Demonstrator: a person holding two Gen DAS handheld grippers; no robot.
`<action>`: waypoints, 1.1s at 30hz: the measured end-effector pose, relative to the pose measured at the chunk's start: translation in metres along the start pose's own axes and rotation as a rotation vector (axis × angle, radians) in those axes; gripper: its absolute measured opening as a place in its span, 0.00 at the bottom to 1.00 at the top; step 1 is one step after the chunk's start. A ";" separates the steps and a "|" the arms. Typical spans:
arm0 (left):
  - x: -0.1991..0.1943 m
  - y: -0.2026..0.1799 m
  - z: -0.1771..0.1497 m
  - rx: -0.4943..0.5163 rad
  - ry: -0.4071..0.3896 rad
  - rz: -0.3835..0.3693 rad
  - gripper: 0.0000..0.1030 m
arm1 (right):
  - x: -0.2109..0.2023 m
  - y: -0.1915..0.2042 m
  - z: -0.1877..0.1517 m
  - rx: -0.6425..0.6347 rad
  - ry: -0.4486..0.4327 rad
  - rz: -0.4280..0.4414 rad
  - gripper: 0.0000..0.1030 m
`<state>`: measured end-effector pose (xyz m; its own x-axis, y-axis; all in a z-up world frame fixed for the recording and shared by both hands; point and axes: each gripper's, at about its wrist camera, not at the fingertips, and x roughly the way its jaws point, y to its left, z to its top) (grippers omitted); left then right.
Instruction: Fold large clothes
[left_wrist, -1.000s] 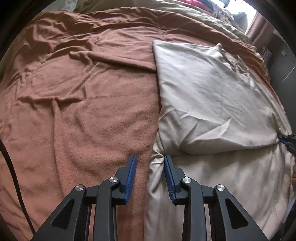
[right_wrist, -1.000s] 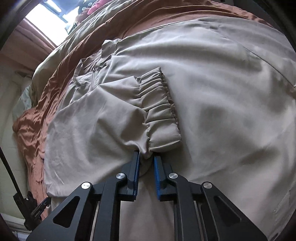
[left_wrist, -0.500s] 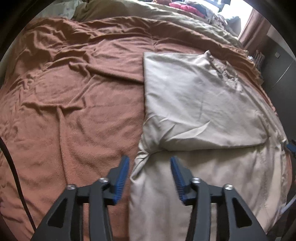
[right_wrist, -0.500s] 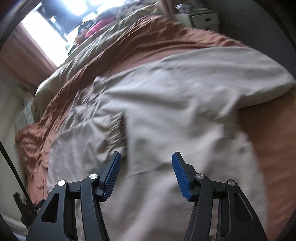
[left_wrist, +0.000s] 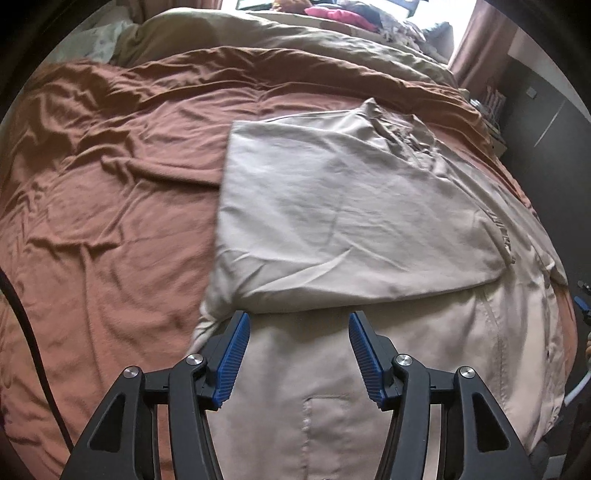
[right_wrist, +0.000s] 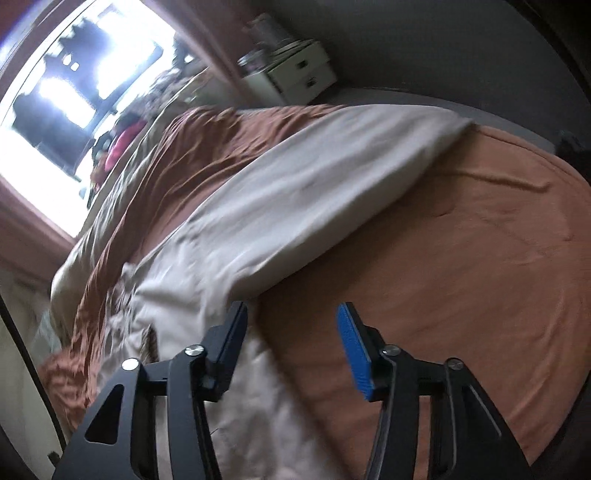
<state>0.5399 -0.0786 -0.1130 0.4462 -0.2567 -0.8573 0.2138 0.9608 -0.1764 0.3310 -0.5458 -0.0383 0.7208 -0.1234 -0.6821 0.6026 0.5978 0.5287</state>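
beige cotton jacket (left_wrist: 351, 229) lies on the rust-brown bedspread (left_wrist: 110, 229), one side with its sleeve already folded across; the lower half looks unfolded. left tool (left_wrist: 297, 354) and right tool (right_wrist: 291, 350) both gape, empty.

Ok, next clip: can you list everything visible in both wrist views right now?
jacket: one, beige, partly folded, on the bed's right half.
blanket: one, rust brown, covers the bed.
duvet: one, olive-beige, bunched at the far end.
clothes pile: pink and patterned, by the window.
window: one, bright, far wall.
drawer unit: one, white, beside the bed.
cable: one, black, left edge.
left tool: open, over the jacket.
right tool: open, blurred.
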 end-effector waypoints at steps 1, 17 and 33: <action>0.002 -0.006 0.002 0.009 -0.001 0.001 0.56 | 0.000 -0.002 -0.002 0.013 -0.006 -0.002 0.42; 0.030 -0.049 0.012 0.059 0.011 0.025 0.56 | 0.043 -0.044 0.023 0.191 -0.050 0.011 0.39; 0.055 -0.048 0.013 0.060 0.037 0.050 0.56 | 0.085 -0.050 0.042 0.218 -0.067 -0.030 0.23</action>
<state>0.5657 -0.1403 -0.1457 0.4251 -0.2035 -0.8820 0.2445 0.9640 -0.1046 0.3764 -0.6192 -0.1011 0.7183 -0.1954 -0.6678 0.6786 0.4086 0.6104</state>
